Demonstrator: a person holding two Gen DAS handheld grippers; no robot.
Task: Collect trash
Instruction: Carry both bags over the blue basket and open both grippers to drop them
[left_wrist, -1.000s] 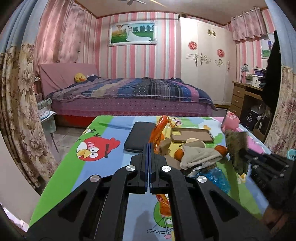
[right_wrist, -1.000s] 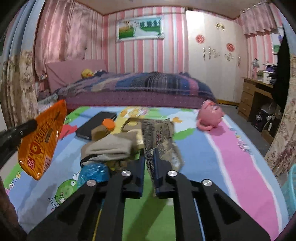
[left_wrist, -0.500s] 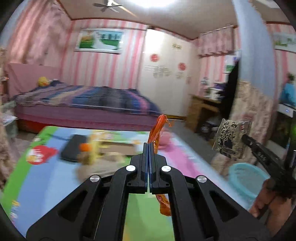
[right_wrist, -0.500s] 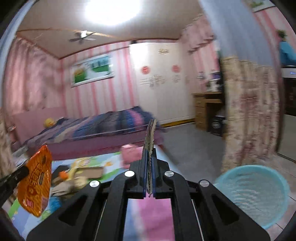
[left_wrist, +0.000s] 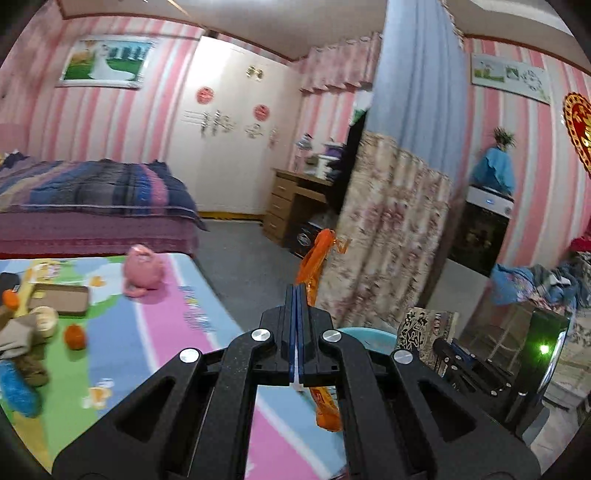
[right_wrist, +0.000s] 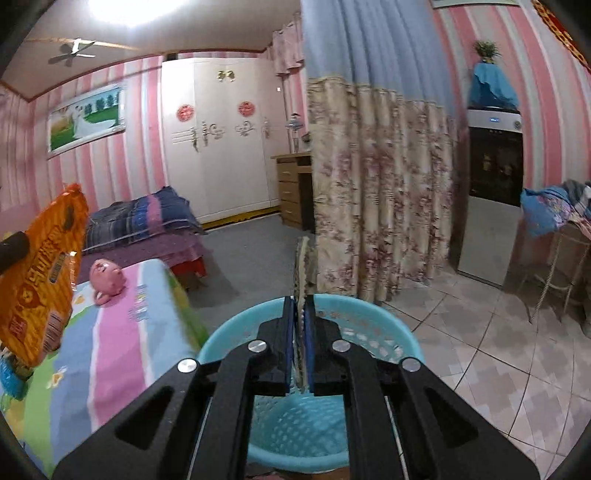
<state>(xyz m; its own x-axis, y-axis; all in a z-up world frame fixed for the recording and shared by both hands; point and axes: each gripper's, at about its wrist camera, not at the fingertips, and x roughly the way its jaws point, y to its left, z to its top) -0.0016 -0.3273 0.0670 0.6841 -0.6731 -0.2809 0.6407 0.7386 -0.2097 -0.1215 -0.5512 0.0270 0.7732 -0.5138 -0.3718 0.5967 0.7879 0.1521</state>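
Observation:
My left gripper (left_wrist: 298, 295) is shut on an orange snack wrapper (left_wrist: 314, 262), held over the right edge of the cartoon-print mat (left_wrist: 166, 332); the wrapper also shows at the left of the right wrist view (right_wrist: 40, 273). My right gripper (right_wrist: 303, 306) is shut on a black-and-cream patterned wrapper (right_wrist: 303, 266), held edge-on directly above a light blue plastic basket (right_wrist: 369, 328) on the floor. In the left wrist view that wrapper (left_wrist: 421, 328) and the basket's rim (left_wrist: 369, 336) show at lower right.
On the mat lie a pink plush toy (left_wrist: 142, 271), a brown phone case (left_wrist: 61, 297), small oranges (left_wrist: 75, 336), crumpled cloth (left_wrist: 18, 336) and a blue bag (left_wrist: 14, 387). A floral curtain (right_wrist: 380, 184) hangs beside the basket. A bed (left_wrist: 92, 206), desk (left_wrist: 295, 206) and tiled floor (right_wrist: 498, 350) surround it.
Both grippers have swung right, away from the mat's clutter, each keeping its wrapper. The right gripper has moved from beside the basket to directly over it.

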